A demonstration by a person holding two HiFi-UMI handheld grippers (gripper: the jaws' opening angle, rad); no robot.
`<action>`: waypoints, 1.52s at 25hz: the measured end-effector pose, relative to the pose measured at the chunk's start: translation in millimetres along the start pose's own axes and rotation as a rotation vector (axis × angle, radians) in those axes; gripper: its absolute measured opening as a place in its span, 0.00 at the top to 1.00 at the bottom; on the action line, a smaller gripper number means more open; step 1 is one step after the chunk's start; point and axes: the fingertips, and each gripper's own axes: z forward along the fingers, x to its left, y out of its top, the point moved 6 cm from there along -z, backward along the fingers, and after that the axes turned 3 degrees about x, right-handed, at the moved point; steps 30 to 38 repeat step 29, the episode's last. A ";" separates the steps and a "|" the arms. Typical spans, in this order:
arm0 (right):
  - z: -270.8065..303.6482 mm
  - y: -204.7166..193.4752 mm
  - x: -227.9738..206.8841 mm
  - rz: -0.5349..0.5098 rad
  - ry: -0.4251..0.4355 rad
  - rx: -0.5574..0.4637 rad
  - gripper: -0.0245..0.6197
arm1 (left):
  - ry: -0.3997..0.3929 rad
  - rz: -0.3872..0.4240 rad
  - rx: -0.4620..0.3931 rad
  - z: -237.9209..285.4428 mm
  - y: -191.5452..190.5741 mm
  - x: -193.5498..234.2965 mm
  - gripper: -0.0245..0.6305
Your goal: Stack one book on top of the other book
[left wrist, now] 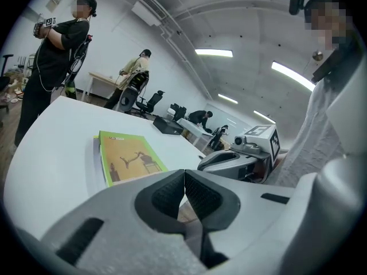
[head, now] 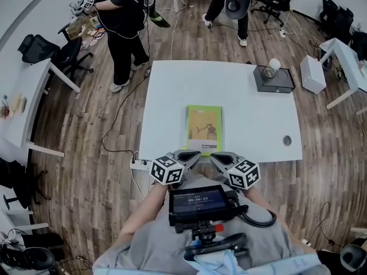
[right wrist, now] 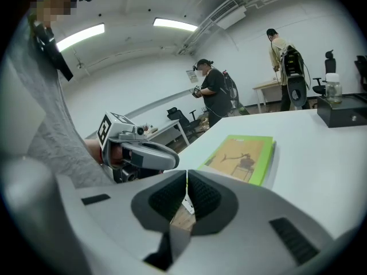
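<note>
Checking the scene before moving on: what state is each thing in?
Left grey tool: shut, empty.
Right grey tool: shut, empty.
Green rectangular paperback book: closed, lying flat on the white table.
Black rectangular box: upright at the far corner, pale jar on top.

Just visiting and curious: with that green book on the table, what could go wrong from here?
1. The left gripper and right gripper hang shut and empty close to the green book; a stray nudge might shift it.
2. The book lies near the front edge of the table, so a pull could tip it off.
</note>
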 end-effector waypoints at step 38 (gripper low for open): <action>5.3 5.8 -7.0 0.004 -0.012 0.020 0.92 | -0.045 -0.039 0.027 7.9 0.5 2.1 0.93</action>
